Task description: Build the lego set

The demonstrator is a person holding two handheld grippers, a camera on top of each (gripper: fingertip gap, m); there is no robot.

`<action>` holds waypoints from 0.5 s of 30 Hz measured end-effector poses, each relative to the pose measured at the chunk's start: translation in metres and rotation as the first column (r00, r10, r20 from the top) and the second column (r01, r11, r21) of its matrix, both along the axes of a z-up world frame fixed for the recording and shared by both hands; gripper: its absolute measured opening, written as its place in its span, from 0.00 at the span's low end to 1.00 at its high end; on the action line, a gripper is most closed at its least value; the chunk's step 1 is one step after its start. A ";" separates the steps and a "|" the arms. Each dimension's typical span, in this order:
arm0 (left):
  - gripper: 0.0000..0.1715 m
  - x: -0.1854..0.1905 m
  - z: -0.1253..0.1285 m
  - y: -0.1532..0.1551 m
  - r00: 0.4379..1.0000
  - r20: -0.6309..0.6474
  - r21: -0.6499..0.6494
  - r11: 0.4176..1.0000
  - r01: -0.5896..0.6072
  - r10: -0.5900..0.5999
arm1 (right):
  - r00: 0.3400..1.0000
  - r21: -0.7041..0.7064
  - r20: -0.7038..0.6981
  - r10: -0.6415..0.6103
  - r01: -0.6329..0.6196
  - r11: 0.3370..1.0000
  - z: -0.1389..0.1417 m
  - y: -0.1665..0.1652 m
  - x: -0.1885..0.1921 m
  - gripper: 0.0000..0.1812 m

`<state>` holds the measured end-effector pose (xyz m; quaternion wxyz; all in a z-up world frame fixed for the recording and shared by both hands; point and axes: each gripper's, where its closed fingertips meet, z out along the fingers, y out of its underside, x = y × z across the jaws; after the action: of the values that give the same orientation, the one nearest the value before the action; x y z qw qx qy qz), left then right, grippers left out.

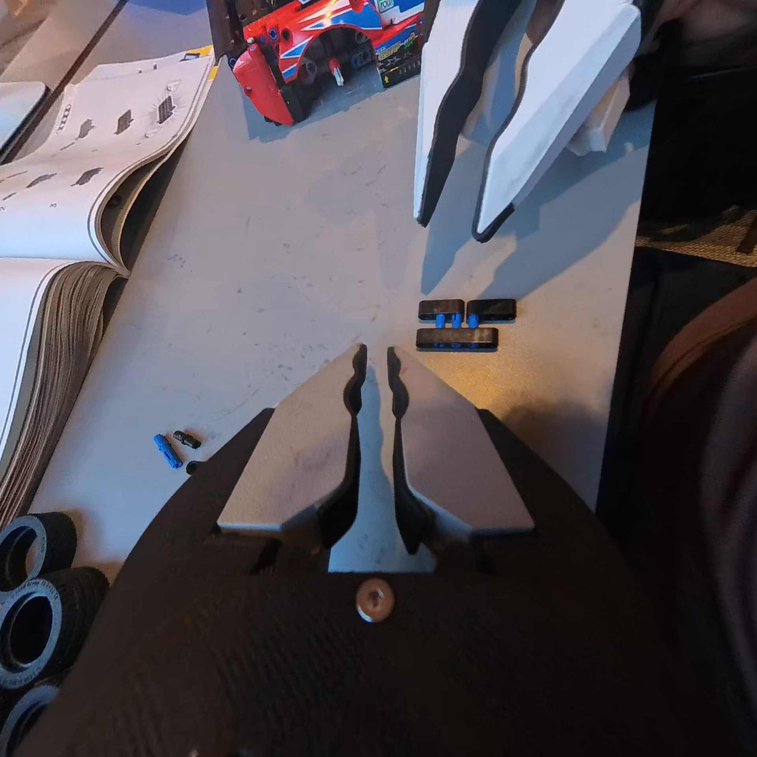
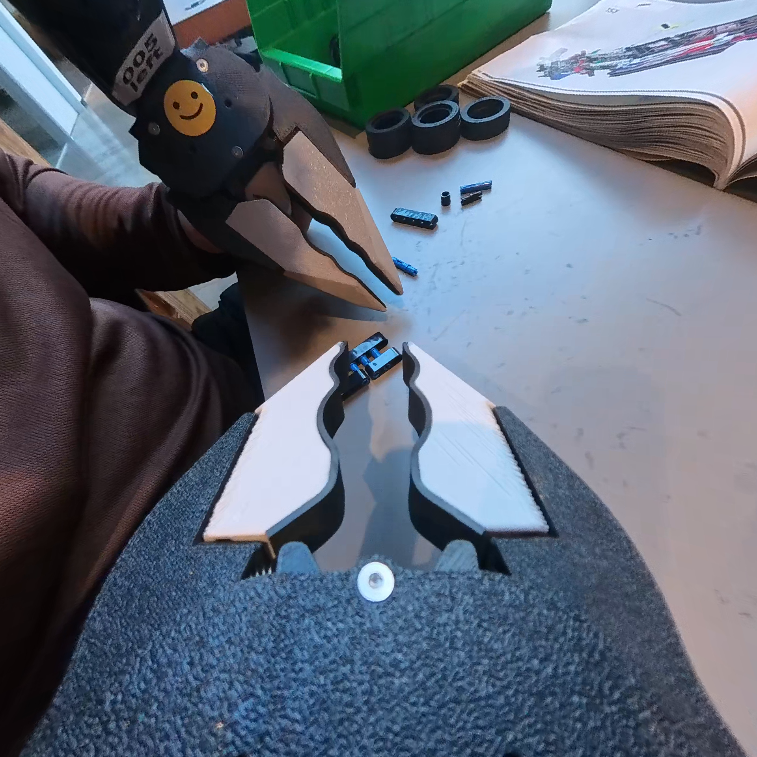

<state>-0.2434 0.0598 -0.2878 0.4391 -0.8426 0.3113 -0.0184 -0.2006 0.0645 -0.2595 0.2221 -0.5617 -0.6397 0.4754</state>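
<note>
Black beam assembly point(image 1: 463, 323), three short beams joined by blue pins point(image 1: 455, 321), lies on grey table point(image 1: 286, 245) between both tools. Left gripper point(image 1: 376, 348) nearly closed, empty, just beside it. Right gripper point(image 2: 372, 346) open, hovering over assembly, not gripping.

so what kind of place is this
Probably a hobby or lab workbench set up for Lego building: a scuffed grey table, an open instruction book, a green parts bin and loose tyres.

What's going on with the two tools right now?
Left tool open, empty. Right tool open, empty, near the black-and-blue piece on the table. Nothing in the way.
</note>
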 end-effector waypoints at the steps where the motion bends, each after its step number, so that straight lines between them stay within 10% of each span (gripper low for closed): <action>1: 0.04 0.000 0.000 0.000 1.000 -0.001 -0.002 1.000 0.001 -0.001 | 1.000 -0.002 0.000 0.001 -0.001 1.000 0.000 0.000 0.000 0.14; 11: 0.04 0.016 -0.005 -0.012 0.990 0.061 -0.080 0.988 0.133 -0.129 | 0.987 0.058 0.089 0.137 -0.142 0.988 -0.016 -0.017 0.011 0.09; 15: 0.20 0.024 -0.011 -0.023 0.971 0.128 -0.166 0.961 0.222 -0.203 | 0.981 0.196 0.136 0.138 -0.163 0.967 -0.029 -0.011 0.017 0.09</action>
<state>-0.2196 0.0368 -0.2985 0.3736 -0.8380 0.3725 -0.1395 -0.1832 0.0535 -0.2882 0.2030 -0.5134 -0.7385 0.3871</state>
